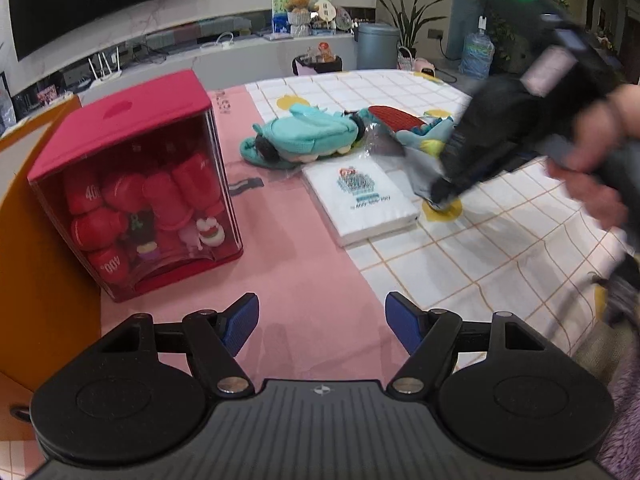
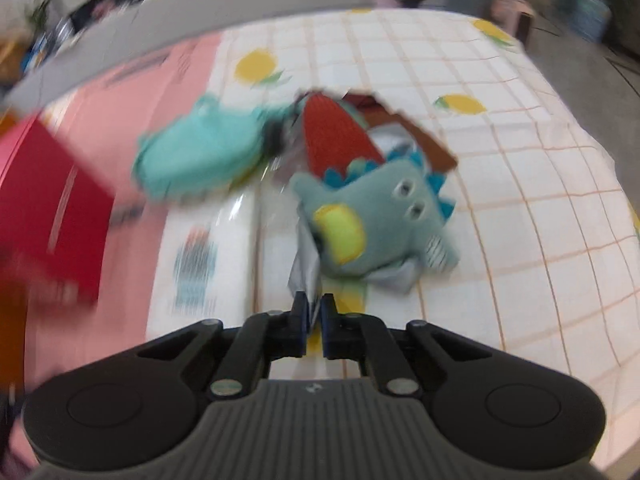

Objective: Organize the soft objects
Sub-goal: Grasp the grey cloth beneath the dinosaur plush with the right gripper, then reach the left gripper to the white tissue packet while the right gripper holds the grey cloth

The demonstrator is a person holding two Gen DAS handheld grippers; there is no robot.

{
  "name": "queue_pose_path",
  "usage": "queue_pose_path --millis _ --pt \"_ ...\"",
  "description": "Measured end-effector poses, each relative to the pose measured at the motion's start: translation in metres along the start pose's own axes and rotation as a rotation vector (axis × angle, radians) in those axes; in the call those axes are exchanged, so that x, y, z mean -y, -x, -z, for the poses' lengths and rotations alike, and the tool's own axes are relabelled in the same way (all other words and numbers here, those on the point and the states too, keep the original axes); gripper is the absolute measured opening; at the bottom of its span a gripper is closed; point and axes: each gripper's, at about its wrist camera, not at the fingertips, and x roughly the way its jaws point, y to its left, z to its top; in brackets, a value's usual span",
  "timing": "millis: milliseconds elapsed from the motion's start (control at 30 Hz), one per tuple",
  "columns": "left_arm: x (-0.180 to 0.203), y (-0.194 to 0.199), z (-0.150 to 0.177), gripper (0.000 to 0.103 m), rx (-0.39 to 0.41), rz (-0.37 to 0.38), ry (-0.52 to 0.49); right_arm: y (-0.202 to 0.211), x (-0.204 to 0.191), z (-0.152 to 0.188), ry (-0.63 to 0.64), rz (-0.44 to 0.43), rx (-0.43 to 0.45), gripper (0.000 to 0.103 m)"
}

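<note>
Surface (image 1: 304,280) under pink and checked cloth; red box (image 1: 132,184) at its left edge, likely the store. Left hand-held gripper (image 1: 322,322) spread, empty, waiting. Right hand-held gripper (image 2: 314,312) pinched on the grey-blue plush's (image 2: 372,216) clear wrapper beside the tissue pack (image 2: 208,256), presumably to lift it.

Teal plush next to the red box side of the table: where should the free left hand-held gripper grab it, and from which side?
Probably across the narrow tail end of the teal plush, nearest the red box, coming from above and from the pink side. It lies flat and long; its far end abuts the red ribbed toy and the busy right hand-held gripper. The left hand-held gripper is open.
</note>
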Motion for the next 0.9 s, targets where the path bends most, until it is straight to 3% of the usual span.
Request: queue_pose_path --millis 167,467,633,900 --pt "-0.001 -0.003 0.002 0.084 -0.020 0.005 0.006 0.013 0.005 0.022 0.032 0.036 -0.053 0.005" --pt "0.010 -0.021 -0.013 0.085 0.003 0.009 -0.012 0.005 0.018 0.011 0.008 0.031 -0.052 0.005" --pt "0.016 -0.035 -0.022 0.089 0.024 0.084 -0.033 0.006 0.022 0.008 0.015 0.045 -0.045 0.005" --pt "0.023 -0.056 -0.039 0.092 0.061 0.065 -0.043 0.000 0.021 0.006 0.044 0.022 -0.046 0.005"
